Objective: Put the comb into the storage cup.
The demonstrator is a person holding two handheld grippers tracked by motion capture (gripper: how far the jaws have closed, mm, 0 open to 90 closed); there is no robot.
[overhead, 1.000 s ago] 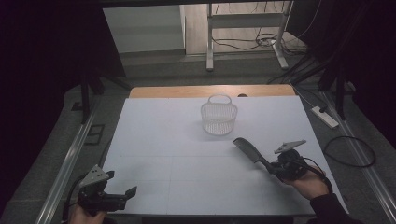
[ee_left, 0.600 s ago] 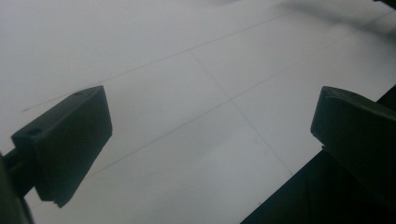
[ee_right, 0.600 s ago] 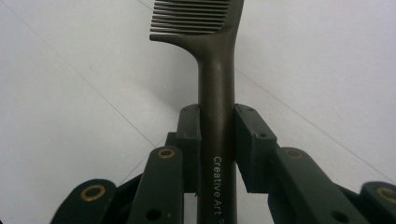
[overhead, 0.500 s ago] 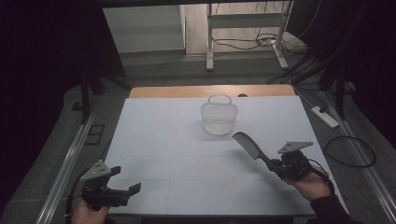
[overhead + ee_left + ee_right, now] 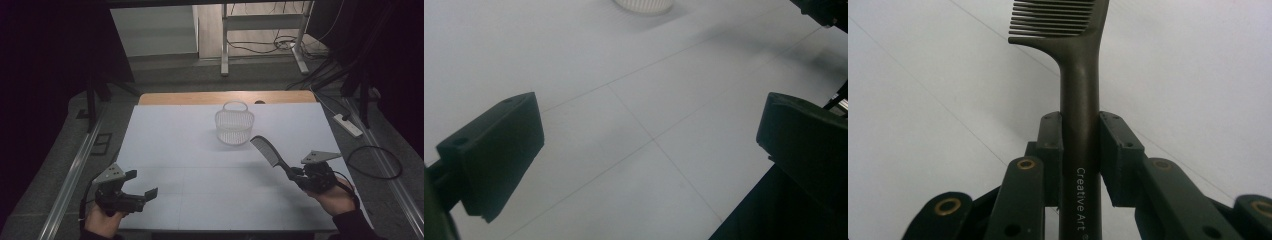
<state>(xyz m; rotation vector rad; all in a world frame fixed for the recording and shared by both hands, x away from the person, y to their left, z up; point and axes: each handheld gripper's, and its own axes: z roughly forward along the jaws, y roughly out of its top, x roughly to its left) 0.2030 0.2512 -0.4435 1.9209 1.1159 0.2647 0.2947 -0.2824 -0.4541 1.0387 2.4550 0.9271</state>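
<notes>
— Right tool (image 5: 295, 175), high view: clamped on comb (image 5: 267, 151), lifted off counter (image 5: 180, 150), teeth aimed at basket (image 5: 234, 122). Grasp done?
— Done; carry and drop into basket likely left. Left tool (image 5: 135, 187) spread wide, holding nothing.
— Left gripper view: gaping over bare counter (image 5: 624, 100).
— Right gripper view: pads (image 5: 1050, 145) pinching comb handle (image 5: 1080, 140).
</notes>
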